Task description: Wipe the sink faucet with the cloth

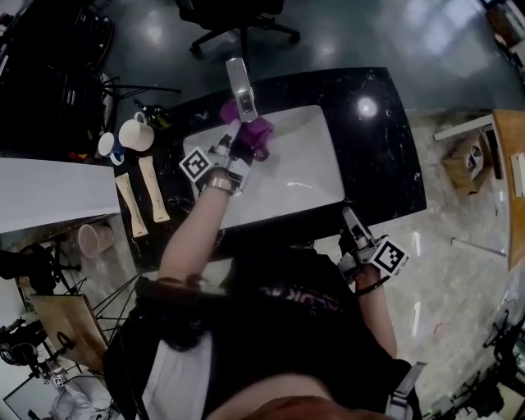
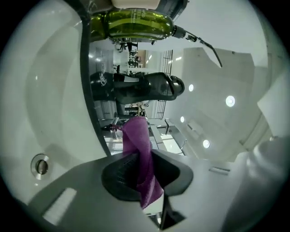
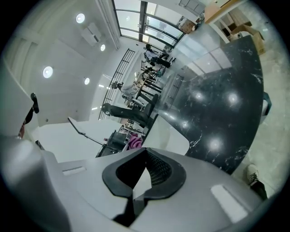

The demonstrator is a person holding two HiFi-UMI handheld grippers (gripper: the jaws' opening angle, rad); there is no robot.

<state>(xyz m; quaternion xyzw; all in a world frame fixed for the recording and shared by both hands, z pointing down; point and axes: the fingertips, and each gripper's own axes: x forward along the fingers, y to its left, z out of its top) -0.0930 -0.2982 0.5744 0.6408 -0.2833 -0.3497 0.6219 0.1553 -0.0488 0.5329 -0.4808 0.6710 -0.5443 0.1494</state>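
The chrome faucet point(image 1: 242, 90) stands at the back rim of the white sink point(image 1: 303, 164), which is set in a black counter point(image 1: 385, 139). A purple cloth point(image 1: 256, 131) is bunched just below the faucet's spout. My left gripper point(image 1: 240, 141) reaches over the basin and is shut on the cloth. In the left gripper view the cloth point(image 2: 138, 145) hangs pinched between the dark pads of the left gripper point(image 2: 145, 165), with the basin drain point(image 2: 41, 165) at left. My right gripper point(image 1: 349, 216) rests by the counter's front edge. In its own view the right gripper point(image 3: 144, 174) is shut and empty.
Two mugs point(image 1: 131, 135) and two wooden pieces point(image 1: 153, 190) sit on the counter left of the sink. A green bottle point(image 2: 131, 21) lies near them. An office chair point(image 1: 238, 20) stands behind the counter, and a wooden table edge point(image 1: 513, 172) is at far right.
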